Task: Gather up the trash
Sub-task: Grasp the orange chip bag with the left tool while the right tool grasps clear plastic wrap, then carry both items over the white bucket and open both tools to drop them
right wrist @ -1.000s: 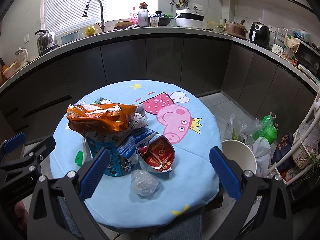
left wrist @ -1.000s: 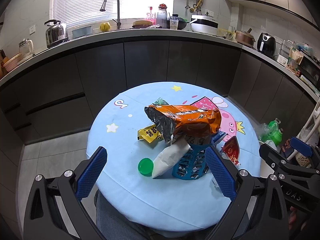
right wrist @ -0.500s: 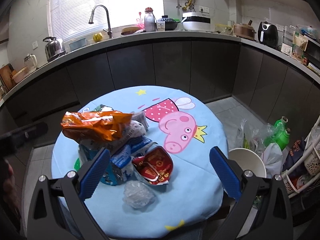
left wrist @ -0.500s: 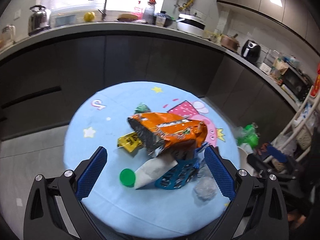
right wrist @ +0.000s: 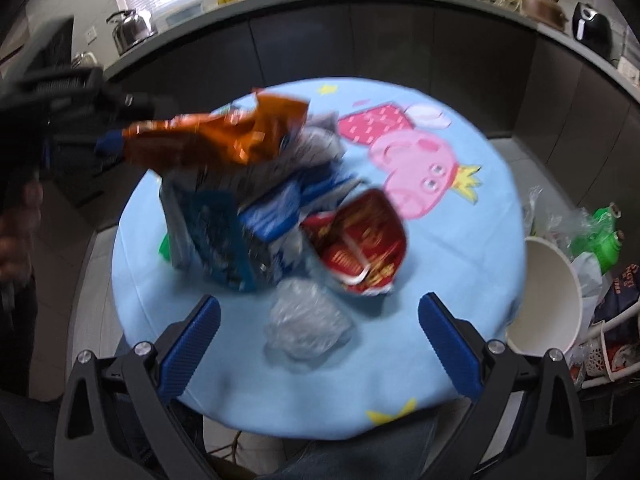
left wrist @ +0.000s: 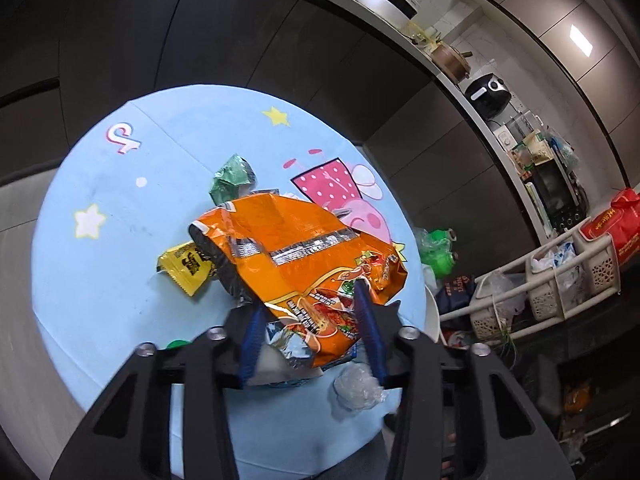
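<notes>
A crumpled orange snack bag (left wrist: 296,248) lies on top of a trash pile on the round blue table (left wrist: 100,300). My left gripper (left wrist: 310,300) has its jaws closing, and the bag's near end fills the gap between the blue pads. From the right wrist view the left gripper (right wrist: 112,142) grips the bag's left end. My right gripper (right wrist: 319,302) is open above a wad of clear plastic (right wrist: 308,324), with nothing between its fingers. A red snack bag (right wrist: 360,248) and a blue carton (right wrist: 224,240) lie under the orange bag.
A yellow packet (left wrist: 186,266), a green wrapper (left wrist: 232,178) and a green cap (left wrist: 176,344) lie on the table. A white bin (right wrist: 548,304) stands at the table's right edge, beside bagged green bottles (right wrist: 596,232). White rack baskets (left wrist: 560,276) stand further right.
My left gripper swung over the pile, tilted down and narrowed from wide open onto the orange bag's end. My right gripper sank toward the table and the clear plastic wad.
</notes>
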Demonstrator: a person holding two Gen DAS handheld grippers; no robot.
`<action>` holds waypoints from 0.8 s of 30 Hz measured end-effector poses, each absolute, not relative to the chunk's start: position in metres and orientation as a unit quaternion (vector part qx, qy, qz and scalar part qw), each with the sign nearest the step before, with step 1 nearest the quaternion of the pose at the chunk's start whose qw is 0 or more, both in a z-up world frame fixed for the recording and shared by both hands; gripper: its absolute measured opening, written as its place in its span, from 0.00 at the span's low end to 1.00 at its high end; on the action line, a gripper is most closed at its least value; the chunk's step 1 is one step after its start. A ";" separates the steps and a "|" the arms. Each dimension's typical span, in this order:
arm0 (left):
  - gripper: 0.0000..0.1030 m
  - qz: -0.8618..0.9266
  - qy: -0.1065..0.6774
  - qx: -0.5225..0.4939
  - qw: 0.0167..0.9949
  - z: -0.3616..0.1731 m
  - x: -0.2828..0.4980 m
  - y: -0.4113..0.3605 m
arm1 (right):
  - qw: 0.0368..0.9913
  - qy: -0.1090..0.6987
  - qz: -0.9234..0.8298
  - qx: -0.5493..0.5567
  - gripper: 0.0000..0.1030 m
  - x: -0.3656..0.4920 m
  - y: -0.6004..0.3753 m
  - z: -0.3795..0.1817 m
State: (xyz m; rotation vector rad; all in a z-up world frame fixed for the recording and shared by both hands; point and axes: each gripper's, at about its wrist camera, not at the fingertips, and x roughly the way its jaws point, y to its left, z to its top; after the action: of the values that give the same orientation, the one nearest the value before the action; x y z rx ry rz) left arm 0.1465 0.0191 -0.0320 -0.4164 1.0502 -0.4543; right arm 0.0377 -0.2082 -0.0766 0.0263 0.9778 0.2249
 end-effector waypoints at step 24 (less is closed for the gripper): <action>0.00 -0.271 0.367 -0.145 0.878 0.078 0.106 -0.006 | 0.892 0.416 0.157 0.083 0.08 0.017 -0.233 -0.031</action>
State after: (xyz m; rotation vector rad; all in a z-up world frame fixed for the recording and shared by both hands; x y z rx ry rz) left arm 0.1059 -0.0062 0.0778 -0.3028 0.7654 -0.5655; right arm 0.0165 -0.2329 -0.0310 0.1717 0.8631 0.3260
